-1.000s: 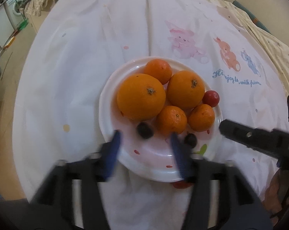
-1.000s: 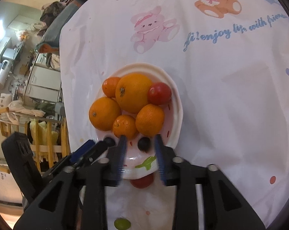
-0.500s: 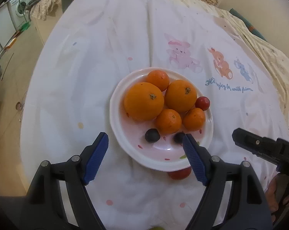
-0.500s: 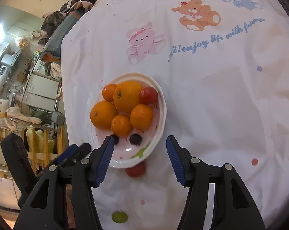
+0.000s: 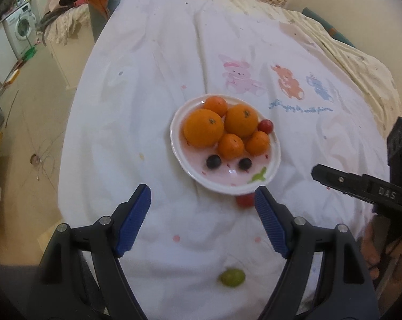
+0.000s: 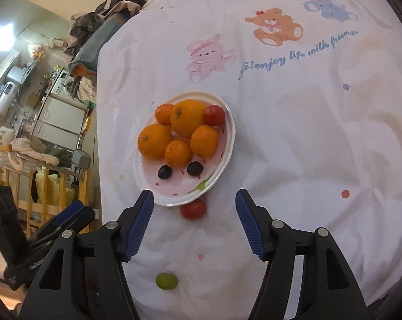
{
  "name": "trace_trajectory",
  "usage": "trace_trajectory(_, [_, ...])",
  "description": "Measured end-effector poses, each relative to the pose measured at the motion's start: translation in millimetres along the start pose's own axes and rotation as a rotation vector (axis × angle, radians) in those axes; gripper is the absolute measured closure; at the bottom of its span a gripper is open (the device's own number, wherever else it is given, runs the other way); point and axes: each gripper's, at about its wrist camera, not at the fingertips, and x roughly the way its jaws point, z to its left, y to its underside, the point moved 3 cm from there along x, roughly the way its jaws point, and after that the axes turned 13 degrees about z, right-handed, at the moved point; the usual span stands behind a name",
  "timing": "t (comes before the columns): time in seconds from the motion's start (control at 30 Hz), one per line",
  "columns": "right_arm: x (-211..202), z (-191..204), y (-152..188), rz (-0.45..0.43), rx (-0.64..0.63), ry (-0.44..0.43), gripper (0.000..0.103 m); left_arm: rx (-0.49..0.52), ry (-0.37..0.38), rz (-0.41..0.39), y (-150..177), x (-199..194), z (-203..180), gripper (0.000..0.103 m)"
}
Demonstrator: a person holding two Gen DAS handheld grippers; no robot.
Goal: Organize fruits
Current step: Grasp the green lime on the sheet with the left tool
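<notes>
A white plate (image 5: 273, 165) (image 6: 227, 157) on the white cloth holds several oranges (image 5: 203, 127) (image 6: 154, 140), a red cherry tomato (image 5: 265, 126) (image 6: 213, 115) and two dark grapes (image 5: 213, 161) (image 6: 165, 171). A second red tomato (image 5: 243, 200) (image 6: 193, 209) lies on the cloth against the plate's near rim. A green grape (image 5: 232, 277) (image 6: 166, 280) lies on the cloth nearer me. My left gripper (image 5: 202, 194) is open and empty, short of the plate. My right gripper (image 6: 194, 197) is open and empty, its jaws either side of the loose tomato and above it.
The cloth (image 5: 147, 106) carries cartoon animal prints (image 6: 273, 26) at the far side. The table edge drops to the floor at the left (image 5: 65, 138). A washing machine (image 5: 21, 26) and clutter stand beyond. The right gripper's body (image 5: 361, 186) shows at the left wrist view's right side.
Both grippers have opened wide and pulled back and up from the plate. The dark grapes they were around now lie free on the plate. The green grape has come into view.
</notes>
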Motion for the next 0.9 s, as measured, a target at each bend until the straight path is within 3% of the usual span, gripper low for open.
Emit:
trace_trajectory(0.2, [-3,-6,17,-0.004,0.028,0.02,0.017,0.0,-0.004,0.028,21,0,-6,0.026])
trace_trajectory(0.67, [-17,-24,34,-0.022,0.062,0.024,0.013,-0.021,-0.014,0.129,67,13,-24,0.026])
trace_trajectory(0.9, [-22,-29,34,-0.031,0.088,-0.025,0.013,-0.106,-0.029,0.198,78,26,-18,0.026])
